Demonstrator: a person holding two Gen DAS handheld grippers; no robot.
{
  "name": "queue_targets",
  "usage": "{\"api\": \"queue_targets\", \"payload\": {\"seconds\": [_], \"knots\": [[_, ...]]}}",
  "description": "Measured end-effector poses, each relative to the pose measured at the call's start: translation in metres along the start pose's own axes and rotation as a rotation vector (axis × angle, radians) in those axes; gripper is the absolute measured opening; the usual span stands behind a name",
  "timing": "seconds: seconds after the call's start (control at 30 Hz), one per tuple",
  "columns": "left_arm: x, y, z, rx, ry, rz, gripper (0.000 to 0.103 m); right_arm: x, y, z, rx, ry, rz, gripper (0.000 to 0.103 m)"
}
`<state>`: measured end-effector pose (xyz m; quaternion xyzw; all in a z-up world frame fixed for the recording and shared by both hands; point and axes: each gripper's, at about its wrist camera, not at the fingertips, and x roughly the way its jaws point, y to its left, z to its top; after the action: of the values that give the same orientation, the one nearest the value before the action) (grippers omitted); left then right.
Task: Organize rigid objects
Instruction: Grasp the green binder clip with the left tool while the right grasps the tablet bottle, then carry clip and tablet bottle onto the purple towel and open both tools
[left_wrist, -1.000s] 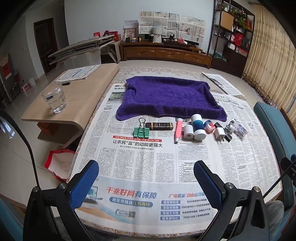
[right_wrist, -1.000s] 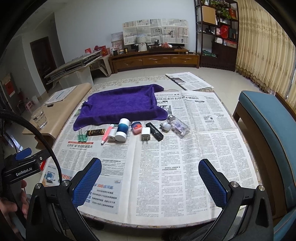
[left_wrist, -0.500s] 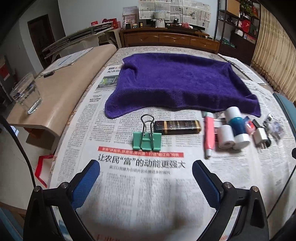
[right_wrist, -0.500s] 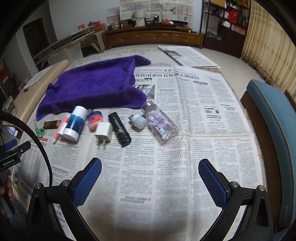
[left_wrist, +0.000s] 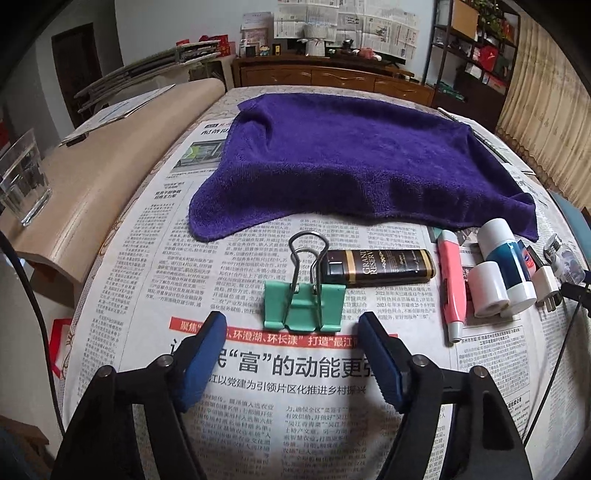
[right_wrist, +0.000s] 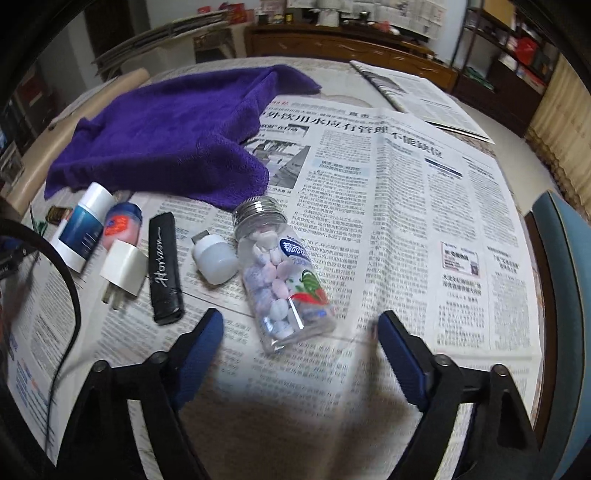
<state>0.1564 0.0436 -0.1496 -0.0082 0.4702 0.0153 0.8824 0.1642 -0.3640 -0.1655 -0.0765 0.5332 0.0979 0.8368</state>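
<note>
Now, left gripper (left_wrist: 291, 328) fingers apart before green binder clip (left_wrist: 304, 306), right gripper (right_wrist: 301, 326) fingers apart before candy bottle (right_wrist: 280, 273), both empty.

Water glass (left_wrist: 22, 181) on side bench, wood TV cabinet (left_wrist: 325, 75) w/ shelving (left_wrist: 476, 48) at back

Purple towel (left_wrist: 354, 162), mint-green binder clip (left_wrist: 304, 304), pink pen (left_wrist: 452, 280) — all on black-and-white newsprint (left_wrist: 258, 387).

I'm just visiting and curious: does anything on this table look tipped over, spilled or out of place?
Nothing has spilled. The candy jar lies on its side with its lid on, sweets inside. The purple towel sits rumpled rather than flat on the newspaper. The green binder clip lies flat, its wire handles pointing toward the towel.
</note>
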Motion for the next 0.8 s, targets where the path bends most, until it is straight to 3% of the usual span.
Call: {"api": "queue_targets", "payload": {"seconds": [0.17,0.4,0.5,0.8], "knots": [[-0.0010,-0.0040,0.0005,0.025,-0.032,-0.019,0.053,0.0049,-0.0029,0.0077,-0.056,-0.044,0.040,0.078],[-0.0018,-0.0048,-0.0002,0.053,-0.050,-0.042,0.040,0.0022,-0.0024,0.0058,-0.114,-0.079,0.074,0.061],[-0.0022,-0.0045,-0.0009,0.061,-0.052,-0.047,0.040,-0.0015,-0.0003,0.0055,-0.139,-0.058,0.074,0.046],[-0.0017,-0.0032,-0.0014,0.066,-0.064,-0.057,0.040,0.0027,0.0053,0.0108,-0.141,-0.089,0.083,0.045]]}}
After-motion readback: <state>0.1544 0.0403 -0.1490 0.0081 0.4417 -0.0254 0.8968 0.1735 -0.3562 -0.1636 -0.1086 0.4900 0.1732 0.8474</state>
